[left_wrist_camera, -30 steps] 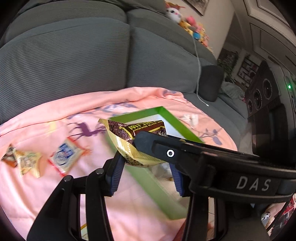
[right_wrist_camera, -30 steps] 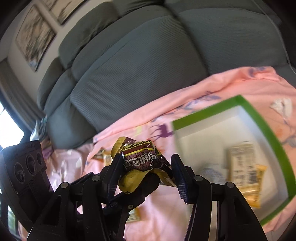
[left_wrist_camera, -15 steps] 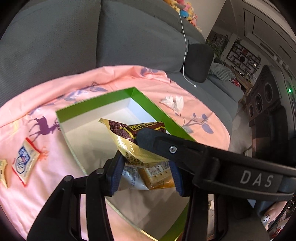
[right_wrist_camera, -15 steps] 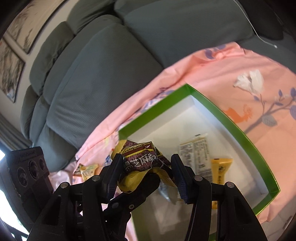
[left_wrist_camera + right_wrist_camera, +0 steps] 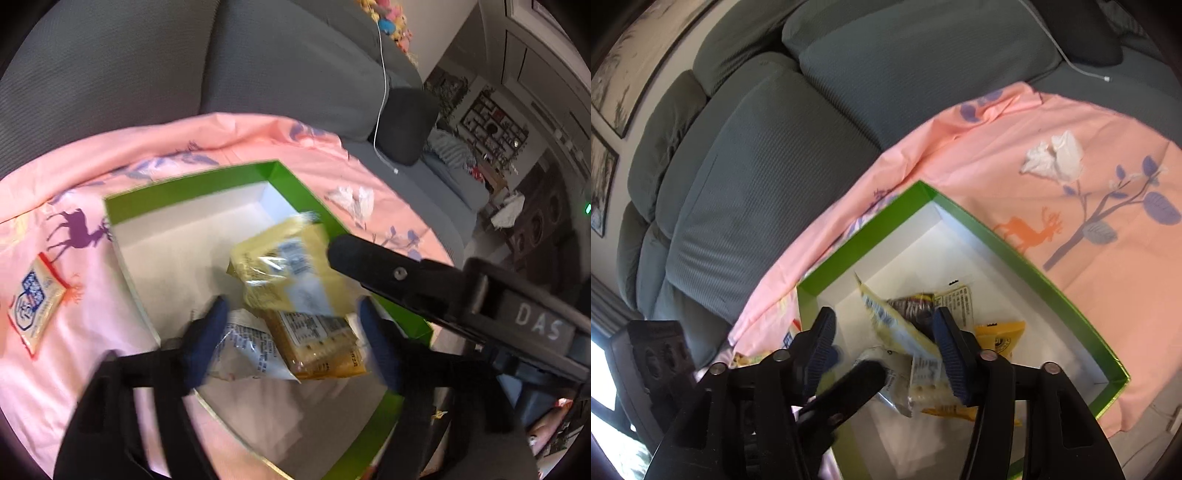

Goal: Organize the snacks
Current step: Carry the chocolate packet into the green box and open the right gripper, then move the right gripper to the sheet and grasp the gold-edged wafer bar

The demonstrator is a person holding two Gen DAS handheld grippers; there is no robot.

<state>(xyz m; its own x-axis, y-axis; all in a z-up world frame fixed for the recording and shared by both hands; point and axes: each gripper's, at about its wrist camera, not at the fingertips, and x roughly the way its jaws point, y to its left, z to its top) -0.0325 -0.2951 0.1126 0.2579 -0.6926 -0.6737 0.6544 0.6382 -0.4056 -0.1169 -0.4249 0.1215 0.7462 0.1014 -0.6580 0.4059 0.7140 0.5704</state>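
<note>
A green-rimmed white box lies on a pink printed cloth. Both grippers hover over it with jaws apart. The left gripper and right gripper are open and empty. A yellow and brown snack packet is blurred, loose, just beyond the fingertips above the box floor. Under it lie a silver packet, a tan cracker packet and a yellow packet.
A white and blue snack packet lies on the cloth left of the box. A crumpled tissue lies on the cloth to the right. A grey sofa backs the cloth. The other gripper's arm crosses the left view.
Both grippers opened and let go of the yellow and brown packet, which is dropping into the box. The grippers moved further over the box.
</note>
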